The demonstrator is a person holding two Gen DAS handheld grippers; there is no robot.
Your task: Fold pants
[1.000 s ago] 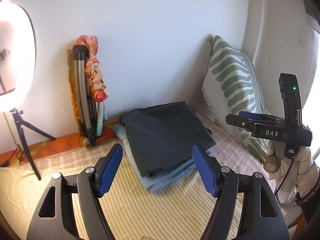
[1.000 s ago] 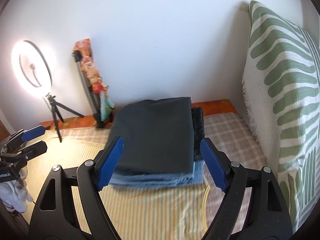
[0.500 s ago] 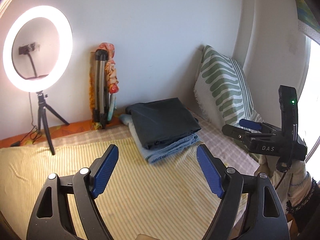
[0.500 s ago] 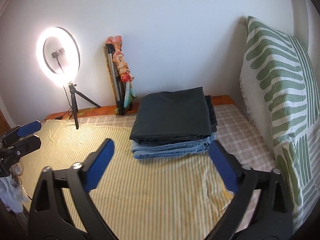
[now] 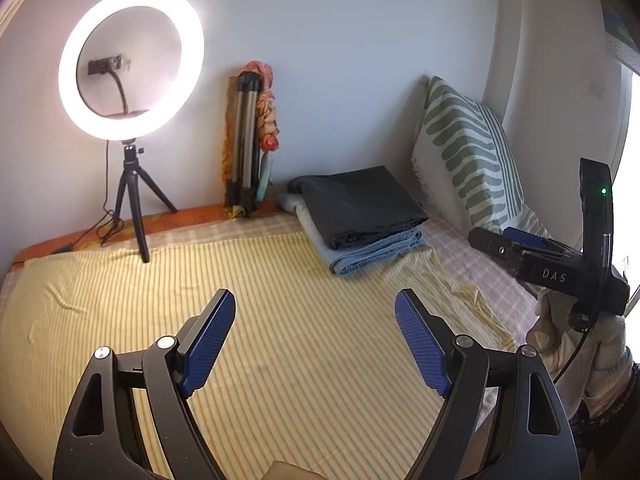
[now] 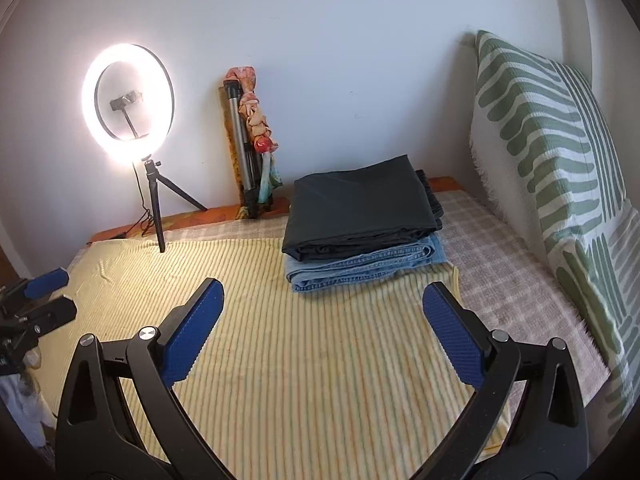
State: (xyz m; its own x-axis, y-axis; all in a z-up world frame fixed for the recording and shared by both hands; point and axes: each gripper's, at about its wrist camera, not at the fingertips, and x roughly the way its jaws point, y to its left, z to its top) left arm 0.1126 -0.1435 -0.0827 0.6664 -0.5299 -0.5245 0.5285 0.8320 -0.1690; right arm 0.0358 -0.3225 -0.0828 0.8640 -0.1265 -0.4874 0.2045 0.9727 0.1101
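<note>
Folded dark grey pants (image 5: pixel 362 204) (image 6: pixel 356 208) lie on top of folded blue jeans (image 5: pixel 372 254) (image 6: pixel 368 266), stacked at the far side of the bed near the wall. My left gripper (image 5: pixel 316 336) is open and empty, held above the yellow striped cloth (image 5: pixel 260 320) (image 6: pixel 300 360), well short of the stack. My right gripper (image 6: pixel 322 328) is open and empty, also back from the stack. The right gripper shows at the right edge of the left wrist view (image 5: pixel 520 246); the left one at the left edge of the right wrist view (image 6: pixel 44 296).
A lit ring light on a small tripod (image 5: pixel 132 64) (image 6: pixel 128 100) stands at the back left. A folded tripod with a patterned cloth (image 5: pixel 252 140) (image 6: pixel 250 140) leans on the wall. A green-patterned pillow (image 5: pixel 468 152) (image 6: pixel 548 152) stands at the right.
Both grippers have pulled back away from the stack of folded pants; the stack now looks smaller and farther, and the ring light has come fully into view.
</note>
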